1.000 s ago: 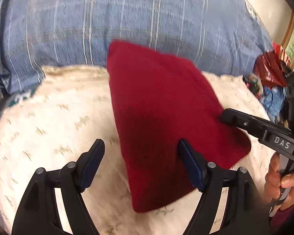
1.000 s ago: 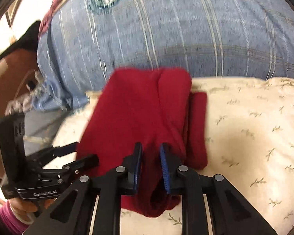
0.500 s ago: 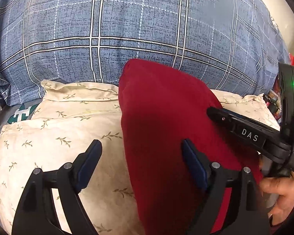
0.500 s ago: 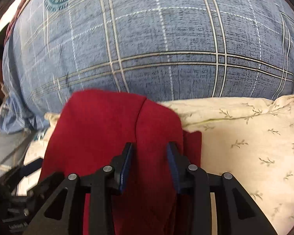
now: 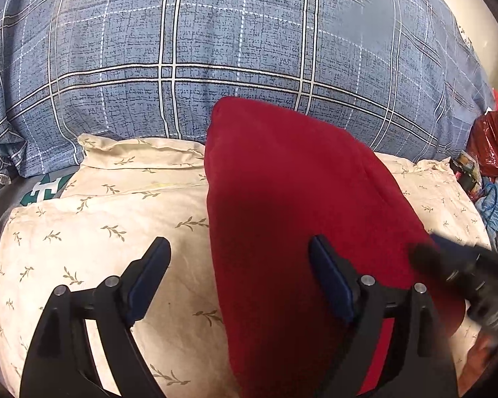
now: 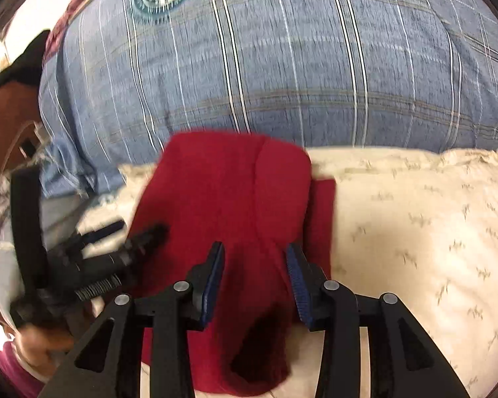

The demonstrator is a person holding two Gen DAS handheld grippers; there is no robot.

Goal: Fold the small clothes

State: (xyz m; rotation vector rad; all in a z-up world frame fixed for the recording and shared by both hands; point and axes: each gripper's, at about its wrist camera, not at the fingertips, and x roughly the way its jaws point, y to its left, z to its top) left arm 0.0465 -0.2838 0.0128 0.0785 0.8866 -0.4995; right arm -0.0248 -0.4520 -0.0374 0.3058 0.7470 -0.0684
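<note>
Red garment (image 5: 298, 219) lies folded on the cream pillow (image 5: 93, 232), against the blue plaid bedding (image 5: 215, 33). My left gripper (image 5: 239, 265) stands wide, straddling its edge. My right gripper (image 6: 254, 272) has just been opening, jaws part-spread over the cloth, gripping nothing.

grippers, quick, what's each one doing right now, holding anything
Left gripper: jaws wide open, holding nothing, one side over the red garment.
Right gripper: jaws have just been opening, apart above the garment, nothing gripped.
</note>
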